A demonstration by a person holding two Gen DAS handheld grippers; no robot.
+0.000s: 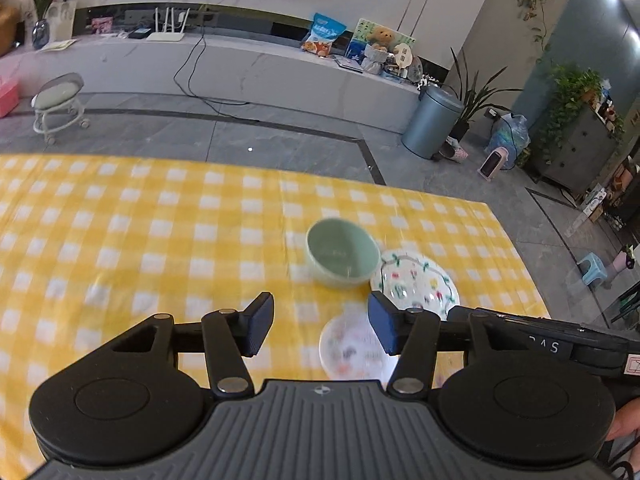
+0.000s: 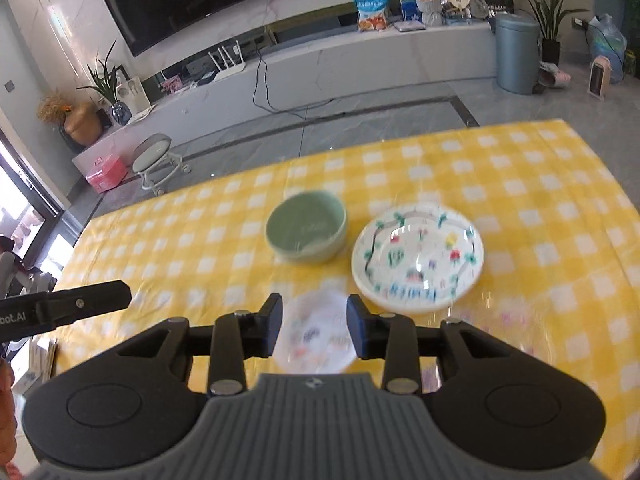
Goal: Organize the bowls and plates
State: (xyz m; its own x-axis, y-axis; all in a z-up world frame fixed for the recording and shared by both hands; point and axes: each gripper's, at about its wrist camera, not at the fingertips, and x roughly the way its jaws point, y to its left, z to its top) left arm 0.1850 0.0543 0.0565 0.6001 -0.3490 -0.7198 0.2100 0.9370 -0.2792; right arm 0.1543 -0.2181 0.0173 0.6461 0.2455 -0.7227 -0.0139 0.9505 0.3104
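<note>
The small patterned plate [image 2: 316, 340] lies on the yellow checked desk [image 2: 540, 200], nearest to us; beyond it stand the green bowl [image 2: 306, 232] and, just beside the bowl, the large patterned plate [image 2: 418, 258]. Our right tool [image 2: 314, 330] hangs over the small plate with its fingers apart and nothing between them, the plate framed straight ahead in the gap. Our left tool [image 1: 320, 324] is also spread wide and empty, with the small plate [image 1: 352, 350] low and toward its right finger. We judge the right hand better lined up on that plate; the round dishes show no long axis to align with.
</note>
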